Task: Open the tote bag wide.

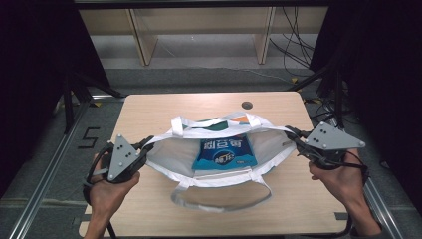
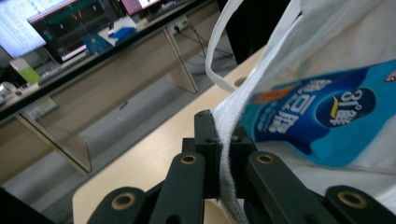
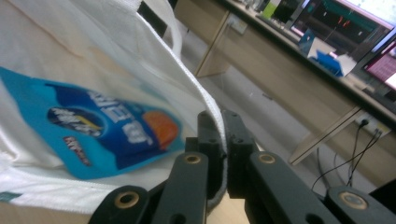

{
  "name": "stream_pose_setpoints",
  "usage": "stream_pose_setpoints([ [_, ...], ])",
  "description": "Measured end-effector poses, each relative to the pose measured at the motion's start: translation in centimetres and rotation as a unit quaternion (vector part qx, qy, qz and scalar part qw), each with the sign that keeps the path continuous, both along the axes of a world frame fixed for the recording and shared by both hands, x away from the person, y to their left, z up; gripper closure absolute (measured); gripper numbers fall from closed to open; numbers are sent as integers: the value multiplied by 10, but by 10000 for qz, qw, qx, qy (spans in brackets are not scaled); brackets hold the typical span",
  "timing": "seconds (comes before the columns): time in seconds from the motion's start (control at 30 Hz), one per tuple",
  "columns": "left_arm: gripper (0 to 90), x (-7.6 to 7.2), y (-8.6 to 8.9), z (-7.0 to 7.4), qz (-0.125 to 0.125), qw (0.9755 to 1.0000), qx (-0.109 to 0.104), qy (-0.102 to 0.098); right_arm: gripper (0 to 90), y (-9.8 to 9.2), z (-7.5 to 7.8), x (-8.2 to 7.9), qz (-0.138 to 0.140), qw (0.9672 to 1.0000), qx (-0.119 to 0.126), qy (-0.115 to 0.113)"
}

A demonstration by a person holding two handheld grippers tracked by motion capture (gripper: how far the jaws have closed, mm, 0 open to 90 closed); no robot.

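A white cloth bag hangs stretched open between the two grippers, above the wooden table, with a blue packet lying inside it. The left gripper pinches the bag's rim at one end, its jaws pressed together on the fabric. The right gripper pinches the opposite end of the rim the same way. One handle droops toward the person.
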State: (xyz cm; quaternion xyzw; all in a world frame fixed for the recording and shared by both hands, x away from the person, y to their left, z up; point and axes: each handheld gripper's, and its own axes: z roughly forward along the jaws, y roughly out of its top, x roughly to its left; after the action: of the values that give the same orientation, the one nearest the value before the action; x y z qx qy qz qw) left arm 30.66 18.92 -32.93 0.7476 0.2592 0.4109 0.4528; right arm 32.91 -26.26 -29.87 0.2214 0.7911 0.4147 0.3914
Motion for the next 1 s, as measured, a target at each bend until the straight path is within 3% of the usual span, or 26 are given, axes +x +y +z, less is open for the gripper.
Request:
stream_pose_setpoints([
  [0.07,870,-3,0,9,0,9999,-3,-139,884,0,4,-1,1,10000,18,-22],
  [0.13,871,-13,1,23,-17,9993,-116,-353,884,1,22,-8,29,9999,-35,-97],
  [0.17,871,-13,1,23,-17,9993,-116,-353,884,1,22,-8,29,9999,-35,-97],
  [0.2,871,-23,3,35,-128,9987,-170,-455,884,0,35,-14,62,9998,1,-201],
  [0.3,871,-29,6,47,-285,9979,-224,-545,884,-2,45,-19,112,9994,37,-332],
  [0.33,872,-25,7,50,-325,9977,-253,-531,884,-2,48,-19,98,9992,52,-387],
  [0.37,871,-21,8,52,-310,9977,-320,-505,884,-2,51,-18,97,9994,133,-294],
  [0.47,871,1,12,57,-250,9974,-616,-280,884,3,57,-9,68,9992,110,-381],
  [0.5,870,6,12,56,-242,9973,-664,-220,884,5,57,-3,26,9994,126,-317],
  [0.53,869,14,12,55,-261,9967,-758,-154,884,5,55,11,-26,9995,185,-257],
  [0.57,869,23,11,52,-181,9958,-896,-84,884,5,55,11,-26,9995,185,-257],
  [0.6,867,37,8,46,-122,9963,-849,28,883,6,48,29,-174,9995,221,-154],
  [0.7,867,47,5,39,-62,9966,-810,108,883,6,41,42,-260,9995,143,-123],
  [0.73,866,51,4,33,-72,9972,-721,173,882,5,30,51,-335,9992,199,-1],
  [0.77,866,53,3,26,-129,9971,-705,265,882,5,30,51,-335,9992,199,-1],
  [0.8,859,54,4,9,-323,9954,-734,521,881,2,20,53,-340,9990,280,73],
  [0.83,854,54,4,9,-323,9954,-734,521,881,2,20,53,-340,9990,280,73],
  [1.0,841,50,4,-27,-496,9914,-695,990,878,-2,-5,51,-357,9987,207,297],
])
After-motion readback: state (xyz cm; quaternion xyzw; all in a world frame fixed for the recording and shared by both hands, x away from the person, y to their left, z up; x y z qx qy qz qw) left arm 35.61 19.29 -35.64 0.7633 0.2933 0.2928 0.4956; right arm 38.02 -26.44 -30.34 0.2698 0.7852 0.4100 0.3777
